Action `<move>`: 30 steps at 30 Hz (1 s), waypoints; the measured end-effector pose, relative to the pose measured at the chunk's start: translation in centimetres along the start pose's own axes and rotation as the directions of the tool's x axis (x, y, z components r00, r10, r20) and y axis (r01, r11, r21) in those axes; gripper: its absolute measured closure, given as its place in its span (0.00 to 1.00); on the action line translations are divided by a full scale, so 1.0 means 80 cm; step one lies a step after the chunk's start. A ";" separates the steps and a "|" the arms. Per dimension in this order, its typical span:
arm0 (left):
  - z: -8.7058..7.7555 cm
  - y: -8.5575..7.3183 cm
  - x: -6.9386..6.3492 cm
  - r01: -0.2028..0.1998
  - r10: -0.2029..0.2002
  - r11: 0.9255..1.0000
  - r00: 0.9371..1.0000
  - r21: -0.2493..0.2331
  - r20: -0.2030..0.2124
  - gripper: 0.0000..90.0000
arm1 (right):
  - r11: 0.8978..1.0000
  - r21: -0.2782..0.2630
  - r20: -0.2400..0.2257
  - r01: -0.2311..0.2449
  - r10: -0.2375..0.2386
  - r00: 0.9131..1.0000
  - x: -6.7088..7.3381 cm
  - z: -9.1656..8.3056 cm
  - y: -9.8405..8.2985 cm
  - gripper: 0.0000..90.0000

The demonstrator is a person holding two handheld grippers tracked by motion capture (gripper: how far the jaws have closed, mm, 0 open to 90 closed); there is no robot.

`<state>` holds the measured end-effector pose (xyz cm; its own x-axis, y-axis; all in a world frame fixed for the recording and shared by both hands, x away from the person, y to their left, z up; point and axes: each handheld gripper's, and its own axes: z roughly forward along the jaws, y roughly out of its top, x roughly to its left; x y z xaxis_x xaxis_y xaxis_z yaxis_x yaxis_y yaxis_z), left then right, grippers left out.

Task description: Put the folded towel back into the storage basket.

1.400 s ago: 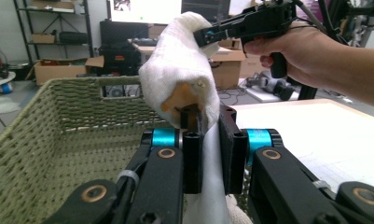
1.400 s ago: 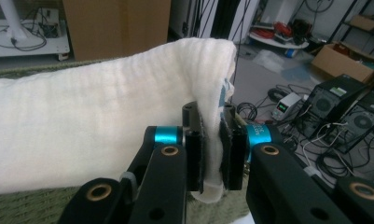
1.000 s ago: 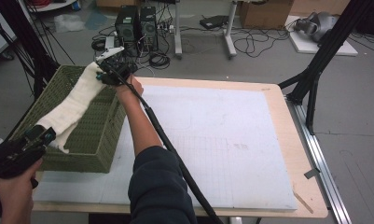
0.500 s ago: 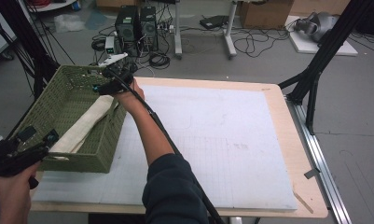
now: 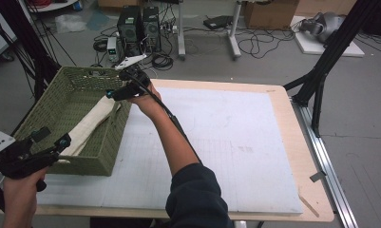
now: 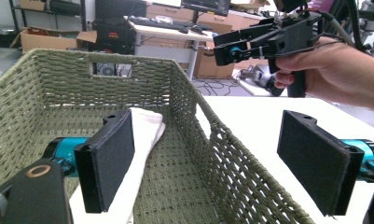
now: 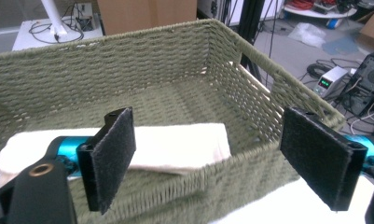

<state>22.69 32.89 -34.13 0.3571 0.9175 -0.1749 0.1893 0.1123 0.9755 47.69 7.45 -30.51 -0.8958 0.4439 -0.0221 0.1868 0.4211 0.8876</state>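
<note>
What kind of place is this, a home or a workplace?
Most likely a workplace, a lab or workshop. Black desktop computer towers stand on the floor among loose cables, brown cardboard boxes sit behind, and black metal frame legs flank the pale wooden table.

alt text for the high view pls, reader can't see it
A folded cream cloth lies lengthwise inside a green woven basket at the left of a white-topped wooden table. The person's left gripper sits at the basket's near corner and the right gripper at its right rim, both with jaws open and just released, holding nothing.
</note>
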 end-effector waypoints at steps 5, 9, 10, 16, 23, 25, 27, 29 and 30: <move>0.003 0.002 -0.006 -0.020 0.020 1.000 0.999 -0.004 0.050 0.22 | 1.000 -0.019 0.002 0.006 -0.006 1.000 -0.003 -0.028 -0.004 0.19; 0.006 0.003 -0.012 -0.025 0.026 0.999 0.996 -0.020 0.081 0.22 | 1.000 -0.023 0.020 0.012 -0.011 1.000 -0.009 -0.052 -0.013 0.19; 0.008 0.003 -0.013 -0.024 0.026 0.999 0.996 -0.026 0.089 0.22 | 1.000 -0.024 0.027 0.007 -0.006 1.000 -0.011 -0.060 -0.015 0.19; 0.018 0.003 -0.026 -0.049 0.053 0.998 0.989 -0.027 0.141 0.22 | 0.999 -0.044 0.055 0.004 -0.002 0.998 -0.019 -0.100 -0.029 0.19; 0.031 0.003 -0.045 -0.096 0.093 0.995 0.979 0.005 0.179 0.22 | 0.999 -0.046 0.101 0.012 -0.008 0.995 -0.023 -0.147 -0.052 0.19; 0.035 0.003 -0.051 -0.105 0.099 0.994 0.975 0.017 0.198 0.22 | 0.999 -0.050 0.118 -0.001 0.007 0.993 -0.025 -0.160 -0.060 0.19; 0.040 0.003 -0.056 -0.108 0.100 0.994 0.972 0.023 0.213 0.22 | 0.998 -0.055 0.131 -0.006 0.013 0.991 -0.028 -0.174 -0.068 0.19; 0.044 0.003 -0.062 -0.124 0.115 0.992 0.969 0.028 0.217 0.22 | 0.998 -0.058 0.145 -0.019 0.027 0.989 -0.031 -0.187 -0.077 0.19; 0.047 0.003 -0.065 -0.133 0.123 0.991 0.968 0.033 0.220 0.22 | 0.998 -0.057 0.154 -0.021 0.030 0.988 -0.032 -0.194 -0.081 0.19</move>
<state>24.28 26.70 -33.51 0.5699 0.8179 -0.0792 0.1700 -0.0231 0.9852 42.53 -8.67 -29.10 -0.8168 0.5731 -0.0665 0.1824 0.3658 0.9126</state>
